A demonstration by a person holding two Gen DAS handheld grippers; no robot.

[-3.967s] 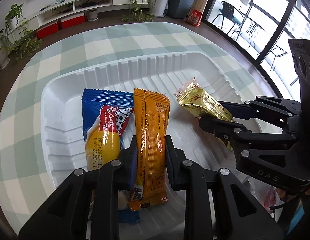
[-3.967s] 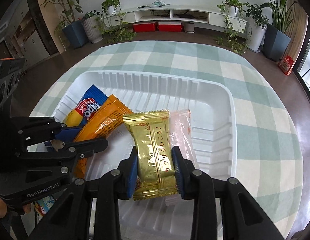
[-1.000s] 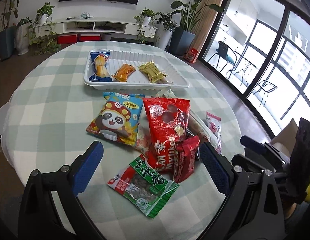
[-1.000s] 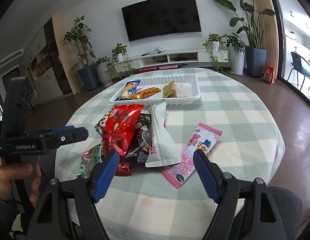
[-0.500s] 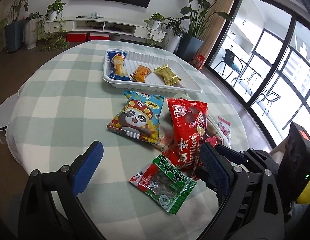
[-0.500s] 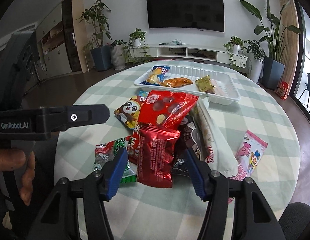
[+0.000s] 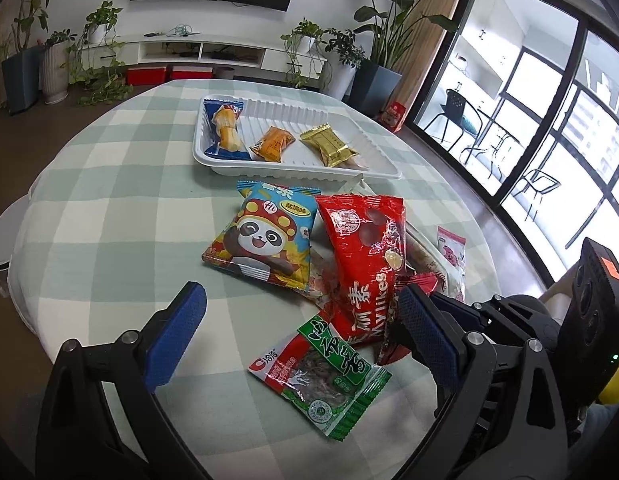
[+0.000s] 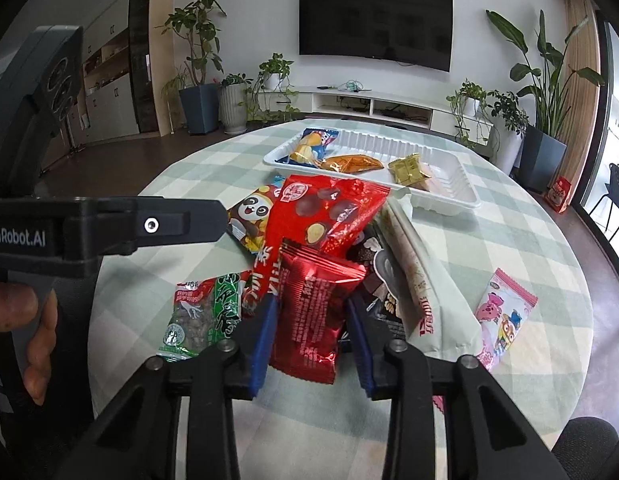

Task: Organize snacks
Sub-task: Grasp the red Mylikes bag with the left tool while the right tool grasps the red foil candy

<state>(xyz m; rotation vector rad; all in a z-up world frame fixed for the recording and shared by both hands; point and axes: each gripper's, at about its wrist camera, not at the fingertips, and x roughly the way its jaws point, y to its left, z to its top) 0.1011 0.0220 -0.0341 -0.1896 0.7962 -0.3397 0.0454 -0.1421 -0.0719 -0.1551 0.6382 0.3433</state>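
The right gripper [image 8: 311, 332] is closing on the small red packet [image 8: 315, 308], which sits between its blue pads; the pads look just at the packet's edges, not yet squeezing. That packet lies on top of the pile, overlapping the big red bag [image 8: 317, 216] at its 12 o'clock and the green packet [image 8: 203, 316] at 9 o'clock. The left gripper [image 7: 301, 336] hangs spread wide and empty above the green packet. The white tray [image 8: 449, 200], with three snacks in it, waits far off at 12 o'clock. Risk: the slick foil may slip or crumple, or a pad could snag the bag beneath and drag it along
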